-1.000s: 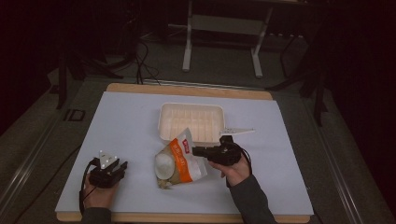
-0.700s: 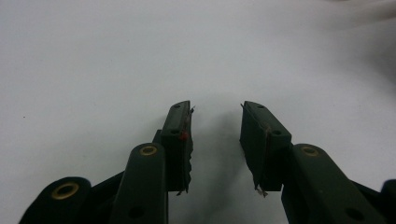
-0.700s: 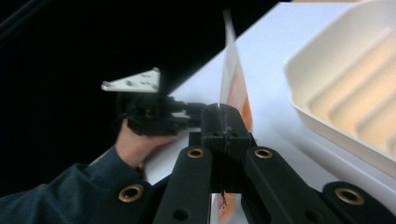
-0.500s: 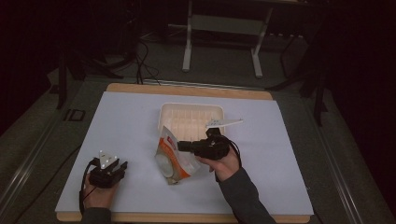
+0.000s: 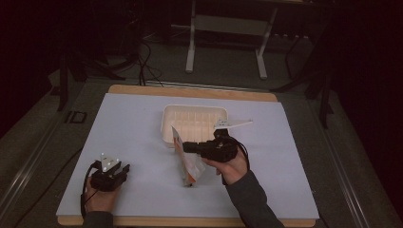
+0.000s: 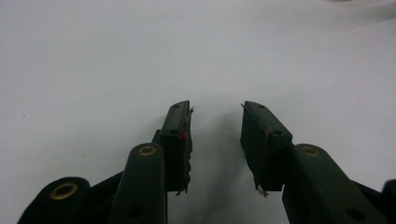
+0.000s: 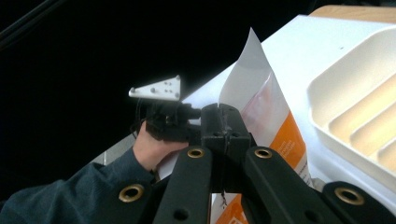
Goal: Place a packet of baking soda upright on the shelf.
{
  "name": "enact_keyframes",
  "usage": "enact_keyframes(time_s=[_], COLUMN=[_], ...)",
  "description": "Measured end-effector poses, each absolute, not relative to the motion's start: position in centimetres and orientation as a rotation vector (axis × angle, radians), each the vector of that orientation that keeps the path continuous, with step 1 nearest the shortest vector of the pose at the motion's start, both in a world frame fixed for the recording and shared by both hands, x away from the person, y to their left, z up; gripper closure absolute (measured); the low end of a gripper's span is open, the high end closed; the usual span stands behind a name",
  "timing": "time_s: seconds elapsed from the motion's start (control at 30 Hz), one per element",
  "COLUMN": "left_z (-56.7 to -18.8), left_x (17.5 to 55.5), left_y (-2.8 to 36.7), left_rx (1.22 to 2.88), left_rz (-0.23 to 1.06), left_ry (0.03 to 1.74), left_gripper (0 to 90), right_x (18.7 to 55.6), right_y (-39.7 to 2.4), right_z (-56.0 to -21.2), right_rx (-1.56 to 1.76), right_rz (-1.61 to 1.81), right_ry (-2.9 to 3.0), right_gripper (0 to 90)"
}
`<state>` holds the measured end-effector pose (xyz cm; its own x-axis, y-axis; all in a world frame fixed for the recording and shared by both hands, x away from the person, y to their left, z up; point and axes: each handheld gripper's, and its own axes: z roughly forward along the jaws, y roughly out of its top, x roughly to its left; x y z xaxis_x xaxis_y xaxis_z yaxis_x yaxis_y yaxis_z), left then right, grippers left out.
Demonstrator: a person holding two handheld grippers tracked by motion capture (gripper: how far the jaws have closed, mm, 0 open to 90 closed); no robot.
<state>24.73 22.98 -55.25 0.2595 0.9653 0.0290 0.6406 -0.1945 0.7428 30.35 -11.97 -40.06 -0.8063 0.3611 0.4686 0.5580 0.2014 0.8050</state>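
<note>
A white and orange snack bag [image 5: 186,161] stands tilted up off the table, just in front of the white ribbed tray [image 5: 195,124]. My right gripper [image 5: 186,147] is shut on the bag's upper edge; in the right gripper view the bag [image 7: 261,100] rises behind the shut right gripper [image 7: 225,122], with the tray [image 7: 355,112] to its right. My left gripper [image 5: 112,175] rests low at the table's front left, and in the left gripper view the left gripper [image 6: 215,116] is open over bare white table with nothing between its jaws.
The white table sheet [image 5: 133,123] lies on a wooden board [image 5: 190,91]. Beyond the table's far edge stand a metal stand's legs [image 5: 223,52] and cables on a dark floor. The person's other hand and its gripper [image 7: 163,116] show farther off in the right gripper view.
The right gripper has moved left and lifted the bag, turning it from lying flat to standing on edge. The left gripper has stayed still.
</note>
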Motion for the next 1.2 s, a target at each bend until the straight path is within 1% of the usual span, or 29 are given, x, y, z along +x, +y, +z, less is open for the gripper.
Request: enact_keyframes(time_s=[0.17, 0.57, 1.07, 1.2], left_z=[-55.2, -55.2, -55.2, -55.1], left_x=[24.7, 24.7, 24.7, 24.6], left_y=[23.0, 23.0, 23.1, 23.2], left_rx=[1.920, 1.918, 1.908, 1.891], left_rz=[0.678, 0.682, 0.684, 0.687], left_ry=[1.453, 1.454, 1.455, 1.452], left_gripper=[62.2, 61.5, 59.6, 57.5], right_x=[30.6, 31.0, 32.1, 32.5], right_y=[-12.7, -12.4, -13.4, -13.8], right_z=[-39.5, -38.9, -37.7, -37.3], right_rx=[-0.920, -0.934, -0.986, -1.008], right_rz=[-1.692, -1.722, -1.777, -1.793], right_ry=[-2.280, -2.273, -2.252, -2.254], right_gripper=[90.0, 90.0, 90.0, 90.0])
